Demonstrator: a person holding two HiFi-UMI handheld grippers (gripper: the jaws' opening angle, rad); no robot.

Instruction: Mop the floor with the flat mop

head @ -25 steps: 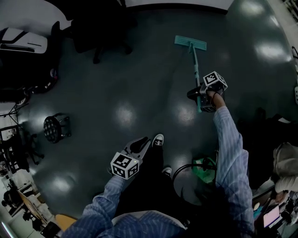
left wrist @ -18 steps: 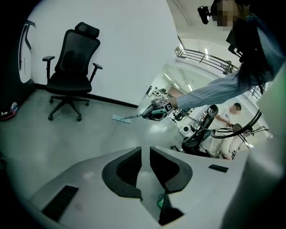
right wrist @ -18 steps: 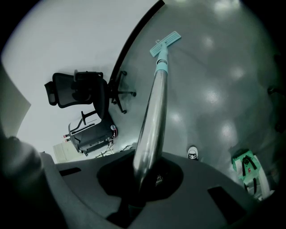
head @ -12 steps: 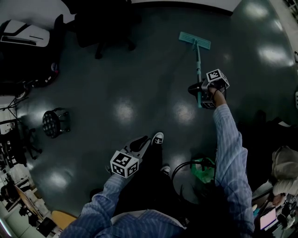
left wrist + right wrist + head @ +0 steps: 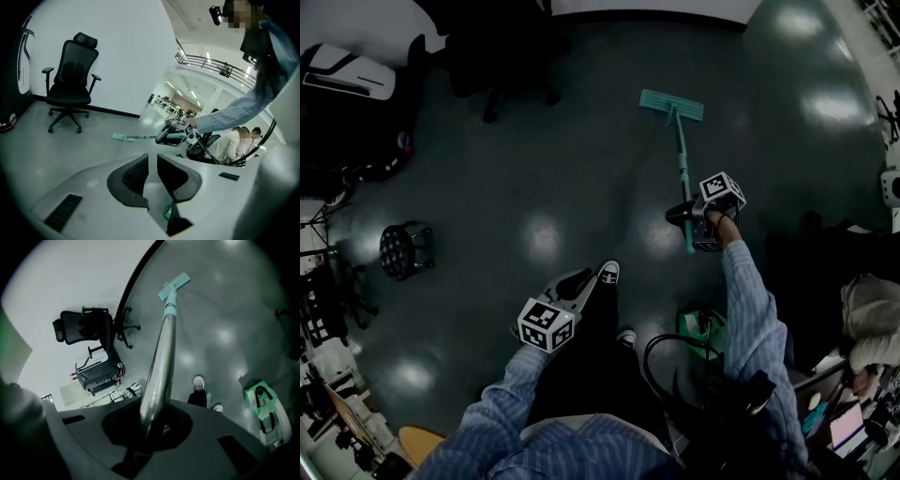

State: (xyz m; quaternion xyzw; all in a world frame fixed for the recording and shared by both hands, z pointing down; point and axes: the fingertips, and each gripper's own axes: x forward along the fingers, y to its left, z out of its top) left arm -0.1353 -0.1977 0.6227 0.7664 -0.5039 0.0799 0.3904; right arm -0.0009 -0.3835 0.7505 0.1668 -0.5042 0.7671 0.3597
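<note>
The right gripper (image 5: 686,214) is clamped on the flat mop's handle (image 5: 681,159), near its upper end. In the right gripper view the metal tube (image 5: 161,362) runs straight out from between the jaws to the mop head (image 5: 174,286). That teal head (image 5: 671,105) lies flat on the dark floor (image 5: 534,187), toward the floor's far edge and well apart from the office chair (image 5: 502,66) at the far left corner.

The left gripper (image 5: 572,281) hangs near the person's shoe (image 5: 608,273), jaws only a narrow slot apart and empty (it plays no part for now).

To mop well, I judge the handle should stay low-angled so the head presses flat, with straight, overlapping strokes. One-point holds let the tube twist, so a firm grip matters, and the strokes should steer clear of the green bag (image 5: 703,328).
</note>
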